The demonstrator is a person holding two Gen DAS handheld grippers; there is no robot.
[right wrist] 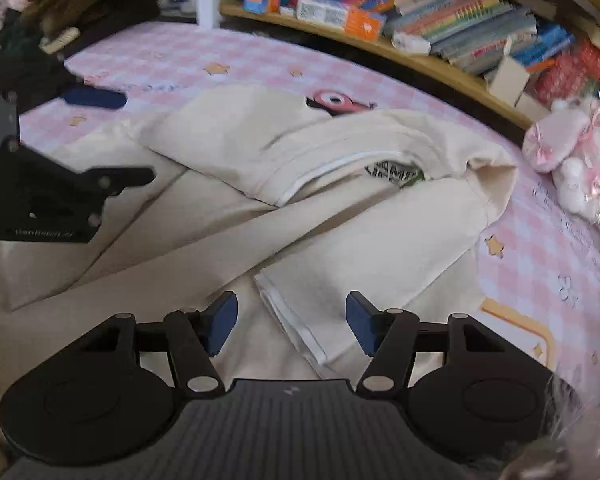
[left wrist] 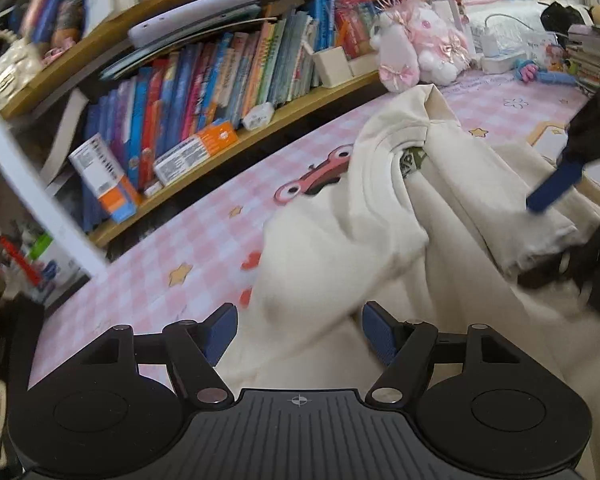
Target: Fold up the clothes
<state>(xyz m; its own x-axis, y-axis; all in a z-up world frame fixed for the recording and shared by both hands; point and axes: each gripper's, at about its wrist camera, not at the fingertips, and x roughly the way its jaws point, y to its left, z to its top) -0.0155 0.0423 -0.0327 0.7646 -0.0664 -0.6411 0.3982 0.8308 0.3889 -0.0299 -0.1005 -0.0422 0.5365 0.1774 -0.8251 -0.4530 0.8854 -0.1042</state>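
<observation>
A cream T-shirt (left wrist: 380, 208) lies crumpled on a pink checked tablecloth (left wrist: 180, 240), its collar and printed neck label (left wrist: 410, 162) facing up. My left gripper (left wrist: 300, 334) is open low over the shirt's near edge, with cloth under the gap and neither pad pressing on it. In the right wrist view the T-shirt (right wrist: 340, 240) has one sleeve folded inward. My right gripper (right wrist: 291, 322) is open just above that sleeve's hem (right wrist: 300, 336), which runs between the fingers without being pinched. The right gripper's blue pad (left wrist: 556, 186) hovers over the shirt's far side. The left gripper's black body (right wrist: 40, 192) shows at the left.
A low wooden bookshelf (left wrist: 200, 128) packed with books runs along the far side of the cloth. A pink and white plush toy (left wrist: 420, 48) sits by the shelf's end, with boxes and stacked books behind it. Dark clothing (right wrist: 80, 8) is piled at the other end.
</observation>
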